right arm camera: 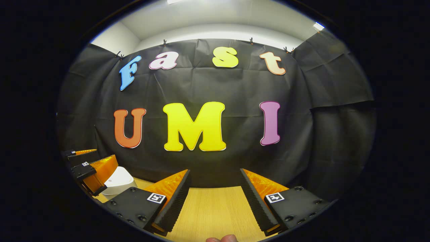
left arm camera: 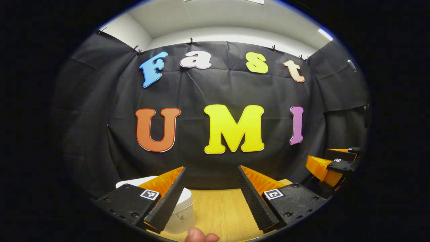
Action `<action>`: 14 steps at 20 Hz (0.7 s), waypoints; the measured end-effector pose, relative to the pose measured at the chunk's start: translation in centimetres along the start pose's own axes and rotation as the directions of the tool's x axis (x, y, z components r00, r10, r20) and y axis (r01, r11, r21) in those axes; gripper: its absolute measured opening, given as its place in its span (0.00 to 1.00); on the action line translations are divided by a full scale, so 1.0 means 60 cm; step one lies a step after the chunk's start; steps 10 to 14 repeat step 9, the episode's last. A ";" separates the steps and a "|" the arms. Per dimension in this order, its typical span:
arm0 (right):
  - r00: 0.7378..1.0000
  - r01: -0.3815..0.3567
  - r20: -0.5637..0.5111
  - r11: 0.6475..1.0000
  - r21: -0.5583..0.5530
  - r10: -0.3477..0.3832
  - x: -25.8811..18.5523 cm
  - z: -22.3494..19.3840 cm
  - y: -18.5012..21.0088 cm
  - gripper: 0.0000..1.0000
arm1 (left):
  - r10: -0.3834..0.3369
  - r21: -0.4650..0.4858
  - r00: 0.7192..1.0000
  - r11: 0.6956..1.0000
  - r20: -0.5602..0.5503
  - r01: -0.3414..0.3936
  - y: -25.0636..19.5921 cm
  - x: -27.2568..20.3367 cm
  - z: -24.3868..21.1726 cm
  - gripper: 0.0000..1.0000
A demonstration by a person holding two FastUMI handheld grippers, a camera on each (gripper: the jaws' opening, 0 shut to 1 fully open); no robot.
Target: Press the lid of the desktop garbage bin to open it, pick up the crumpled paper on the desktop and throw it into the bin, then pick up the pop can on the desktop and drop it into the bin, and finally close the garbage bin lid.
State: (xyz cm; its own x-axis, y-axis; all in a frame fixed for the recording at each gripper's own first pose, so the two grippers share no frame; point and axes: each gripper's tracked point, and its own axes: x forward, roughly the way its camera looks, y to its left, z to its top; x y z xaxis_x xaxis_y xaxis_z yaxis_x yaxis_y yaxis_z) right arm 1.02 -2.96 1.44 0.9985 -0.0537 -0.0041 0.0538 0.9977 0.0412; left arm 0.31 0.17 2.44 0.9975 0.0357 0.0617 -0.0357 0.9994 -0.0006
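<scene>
Both views low over the wooden worktop (left arm camera: 218, 208), facing level toward the black cloth wall (left arm camera: 215, 90) close ahead. Left gripper view offset leftward, nearer the white bin (left arm camera: 183, 211); right gripper view alongside. Shared: wall, worktop, bin (right arm camera: 117, 181), each other's tool.

Left gripper (left arm camera: 211, 188) was held level above the wooden desktop (left arm camera: 218, 211), jaws spread wide with nothing between them. White garbage bin (left arm camera: 183, 210) sat low left, partly behind the left finger (left arm camera: 168, 198), lid down. Right gripper (left arm camera: 332, 166) showed at far right edge, well apart. A fingertip (left arm camera: 201, 236) poked in at bottom centre. Black cloth wall (left arm camera: 100, 117) behind
</scene>
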 end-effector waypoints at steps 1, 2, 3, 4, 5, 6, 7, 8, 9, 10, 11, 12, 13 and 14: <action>1.000 -0.001 0.002 1.000 -0.002 0.001 -0.001 0.001 0.000 0.91 | -0.001 0.000 1.000 1.000 0.001 0.001 -0.001 0.001 0.001 0.97; 1.000 -0.005 0.004 1.000 -0.006 0.005 0.001 0.003 0.002 0.92 | -0.001 0.002 1.000 1.000 0.000 0.001 -0.001 -0.003 0.002 1.00; 1.000 -0.006 0.004 1.000 -0.011 0.006 0.000 0.003 0.003 0.92 | -0.004 0.002 1.000 1.000 0.001 0.004 -0.002 -0.005 0.000 0.97; 1.000 -0.008 0.004 1.000 -0.012 0.008 0.000 0.003 0.003 0.92 | -0.007 0.002 1.000 1.000 0.000 0.007 -0.005 -0.006 0.000 0.97; 1.000 -0.010 0.004 1.000 -0.010 0.010 -0.001 0.003 0.004 0.92 | -0.008 0.004 1.000 1.000 0.001 0.008 -0.007 -0.006 0.001 0.97; 1.000 -0.012 0.003 1.000 -0.012 0.012 0.000 0.001 0.005 0.92 | -0.010 0.006 1.000 1.000 0.002 0.010 -0.010 -0.006 0.001 0.96; 1.000 -0.012 0.001 1.000 -0.013 0.012 -0.001 -0.001 0.004 0.92 | -0.009 0.007 1.000 1.000 0.004 0.009 -0.008 -0.006 0.002 0.96; 1.000 -0.014 -0.002 1.000 -0.015 0.013 0.000 -0.002 0.004 0.92 | -0.008 0.008 1.000 1.000 0.005 0.008 -0.007 -0.004 0.004 0.97; 1.000 -0.014 -0.002 1.000 -0.014 0.014 -0.002 -0.002 0.002 0.92 | -0.007 0.010 1.000 1.000 0.007 0.007 -0.007 -0.005 0.003 0.96; 1.000 -0.014 -0.002 1.000 -0.014 0.014 -0.002 -0.002 0.002 0.92 | -0.007 0.010 1.000 1.000 0.007 0.007 -0.007 -0.005 0.003 0.96; 1.000 -0.014 -0.002 1.000 -0.014 0.014 -0.002 -0.002 0.002 0.92 | -0.007 0.010 1.000 1.000 0.007 0.007 -0.007 -0.005 0.003 0.96; 1.000 -0.014 -0.002 1.000 -0.014 0.014 -0.002 -0.002 0.002 0.92 | -0.007 0.010 1.000 1.000 0.007 0.007 -0.007 -0.005 0.003 0.96; 1.000 -0.014 -0.002 1.000 -0.014 0.014 -0.002 -0.002 0.002 0.92 | -0.007 0.010 1.000 1.000 0.007 0.007 -0.007 -0.005 0.003 0.96; 1.000 -0.014 -0.002 1.000 -0.014 0.014 -0.002 -0.002 0.002 0.92 | -0.007 0.010 1.000 1.000 0.007 0.007 -0.007 -0.005 0.003 0.96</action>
